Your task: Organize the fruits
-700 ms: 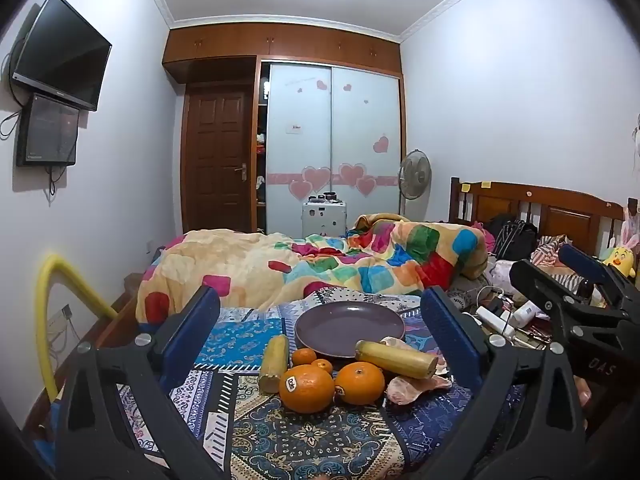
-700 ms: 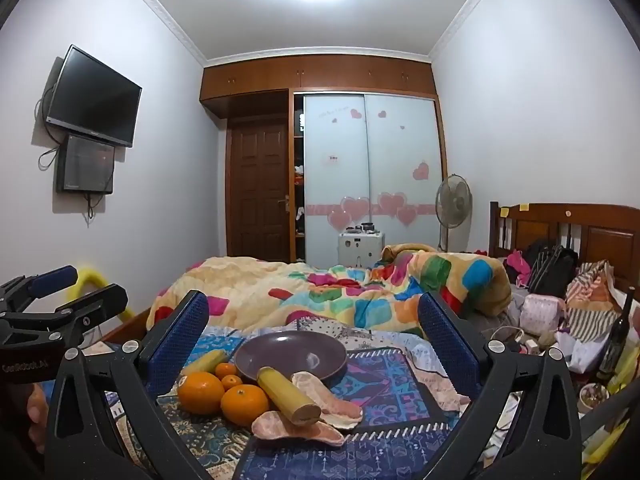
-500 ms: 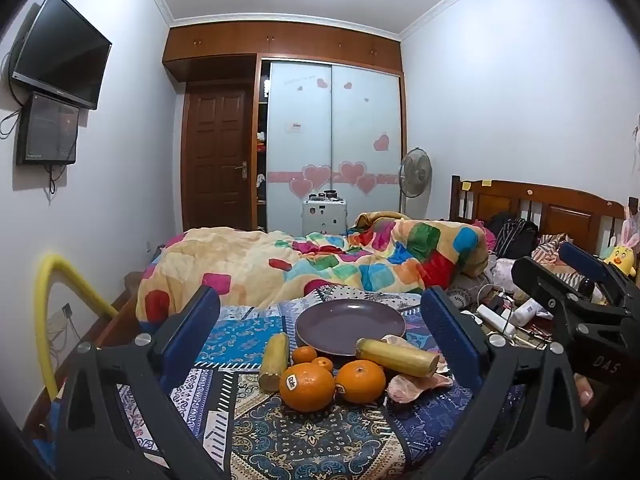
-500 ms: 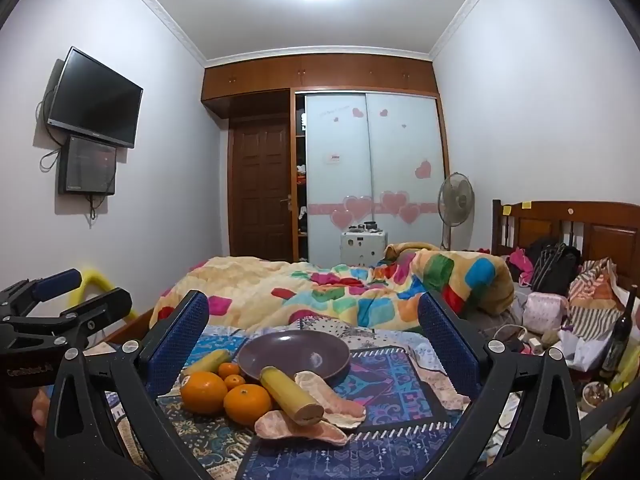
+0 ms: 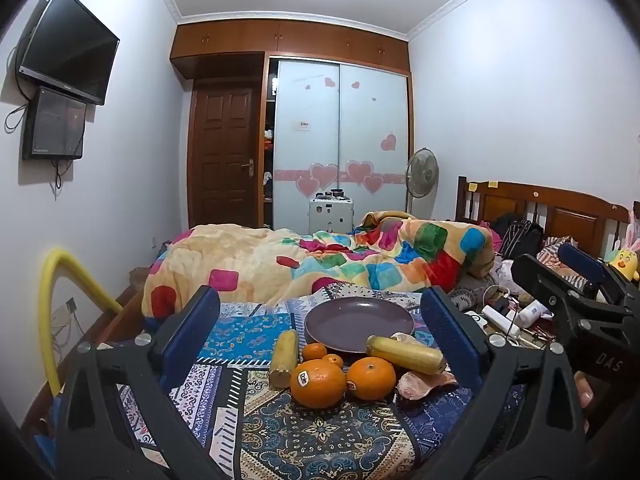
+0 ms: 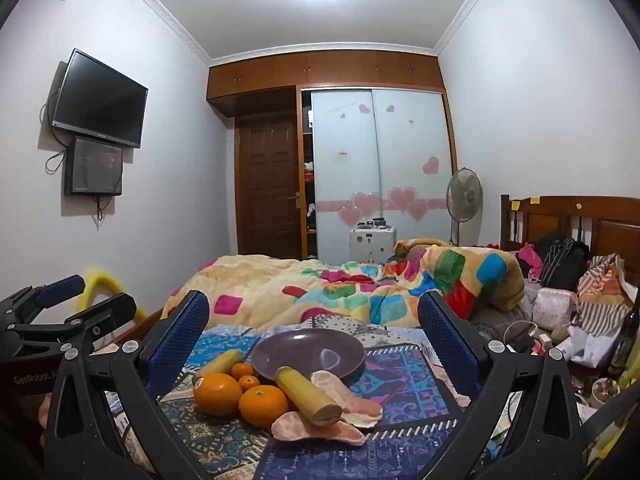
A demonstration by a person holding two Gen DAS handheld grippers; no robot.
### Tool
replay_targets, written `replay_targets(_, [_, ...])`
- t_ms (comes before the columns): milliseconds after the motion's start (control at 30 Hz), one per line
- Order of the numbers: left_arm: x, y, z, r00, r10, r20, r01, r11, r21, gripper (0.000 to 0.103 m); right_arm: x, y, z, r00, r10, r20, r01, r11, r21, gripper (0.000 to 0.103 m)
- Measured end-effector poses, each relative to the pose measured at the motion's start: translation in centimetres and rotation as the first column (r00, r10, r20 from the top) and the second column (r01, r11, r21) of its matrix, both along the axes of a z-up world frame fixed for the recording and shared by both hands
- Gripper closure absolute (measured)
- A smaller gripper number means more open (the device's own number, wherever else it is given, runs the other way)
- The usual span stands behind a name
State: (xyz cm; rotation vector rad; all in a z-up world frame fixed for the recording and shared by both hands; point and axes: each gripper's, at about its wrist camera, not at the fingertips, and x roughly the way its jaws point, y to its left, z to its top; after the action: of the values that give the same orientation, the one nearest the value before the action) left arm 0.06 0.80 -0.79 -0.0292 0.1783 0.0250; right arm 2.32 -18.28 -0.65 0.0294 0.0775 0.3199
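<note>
A purple plate point(image 5: 359, 323) point(image 6: 308, 354) sits on a patterned cloth. In front of it lie two large oranges point(image 5: 318, 383) point(image 5: 371, 372), two small tangerines point(image 5: 314, 351), and two yellow banana-like pieces point(image 5: 284, 357) point(image 5: 406, 354). In the right wrist view the oranges point(image 6: 218, 394) point(image 6: 263, 405) and a banana piece point(image 6: 308, 395) rest by pinkish peels point(image 6: 316, 428). My left gripper point(image 5: 320, 314) is open and empty, back from the fruit. My right gripper point(image 6: 314, 314) is open and empty too.
The patterned cloth point(image 5: 328, 436) covers the bed's near end. A colourful quilt point(image 5: 320, 264) lies behind the plate. Clutter with cables and bottles point(image 5: 508, 312) is at the right by a wooden headboard point(image 6: 576, 220). A yellow hoop point(image 5: 60, 280) stands left.
Both grippers have shifted slightly; the view has drifted a little. The fruit and plate have not moved.
</note>
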Motion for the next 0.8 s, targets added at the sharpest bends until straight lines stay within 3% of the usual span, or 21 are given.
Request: replay_targets(800, [0.01, 0.2, 0.09, 1.0, -0.004, 0.002, 0.004, 1.0, 0.001, 0.001, -0.08, 0.2, 0.12, 1.0, -0.001, -0.001, 0.001, 1.0, -0.005, 0.0])
